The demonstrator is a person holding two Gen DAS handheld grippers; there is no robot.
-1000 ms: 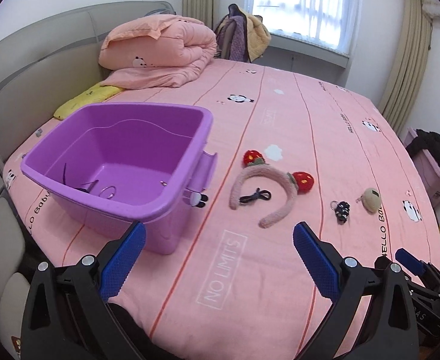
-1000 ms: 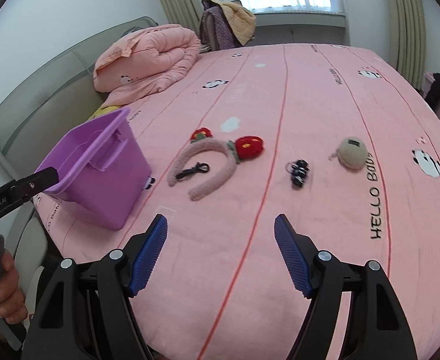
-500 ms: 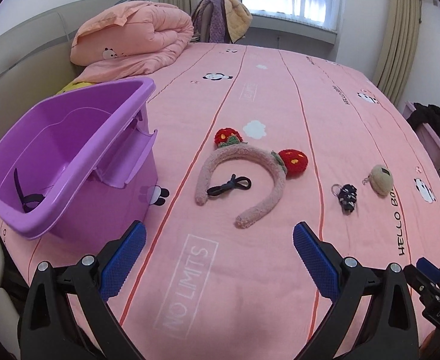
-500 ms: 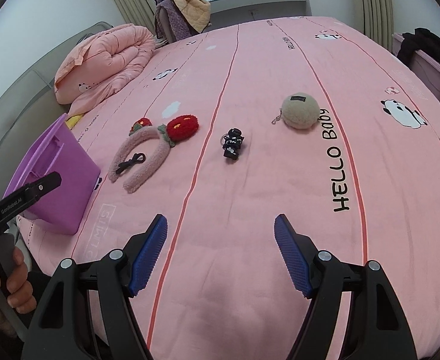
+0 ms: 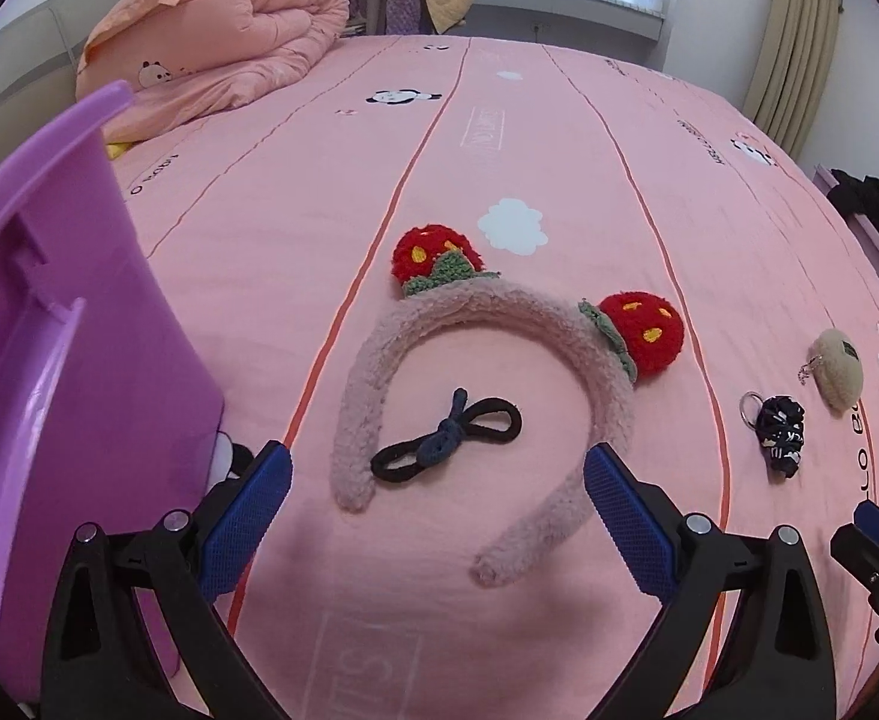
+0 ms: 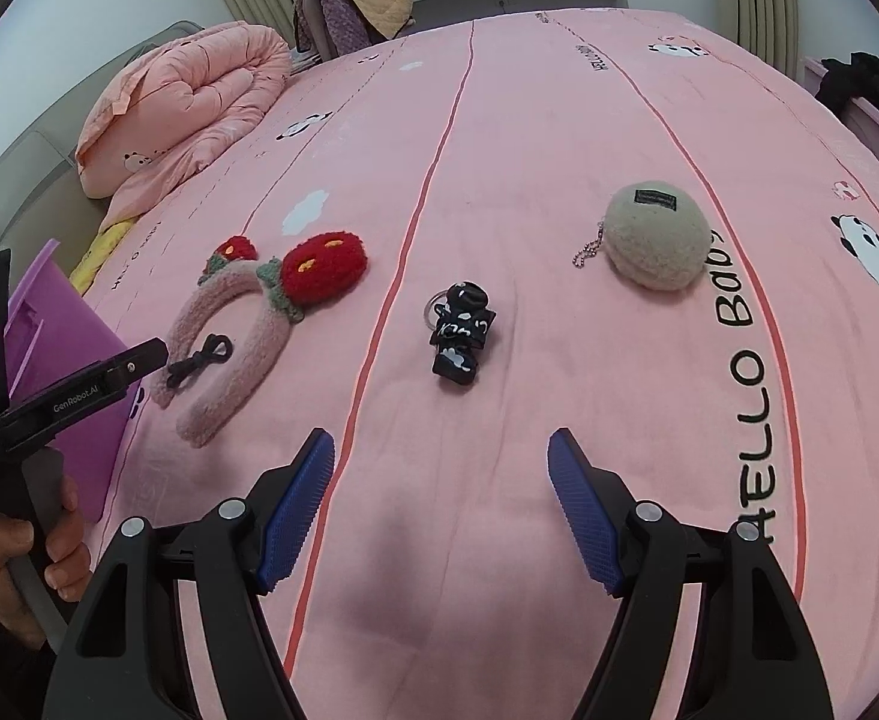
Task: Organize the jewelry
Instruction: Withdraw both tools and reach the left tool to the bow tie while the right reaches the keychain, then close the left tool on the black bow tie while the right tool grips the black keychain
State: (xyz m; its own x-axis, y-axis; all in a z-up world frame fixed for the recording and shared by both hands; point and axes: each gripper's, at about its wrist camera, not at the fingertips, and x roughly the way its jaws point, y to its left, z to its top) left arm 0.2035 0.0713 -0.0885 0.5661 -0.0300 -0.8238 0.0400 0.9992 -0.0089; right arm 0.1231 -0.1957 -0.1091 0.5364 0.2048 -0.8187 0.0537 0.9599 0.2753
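A fuzzy pink headband (image 5: 487, 324) with two red strawberry ears lies on the pink bed; a black bow hair tie (image 5: 448, 437) lies inside its arc. My left gripper (image 5: 433, 474) is open and empty, low over the bed just short of the headband's ends. A black keychain charm (image 6: 460, 333) and a beige plush pouch (image 6: 658, 237) lie further right. My right gripper (image 6: 442, 462) is open and empty, a short way in front of the black charm. The purple bin (image 5: 49, 360) stands at the left.
A folded peach duvet (image 5: 223, 42) lies by the headboard at the far left. Clothes hang on a chair (image 6: 349, 0) under the window. A pink box with dark clothes (image 5: 871, 210) stands off the bed's right side. The left tool's handle and hand (image 6: 31, 468) show at left.
Both grippers have moved forward and lower toward the items. The left one turned away from the bin toward the headband; the right one closed in on the black charm. Both stayed open.
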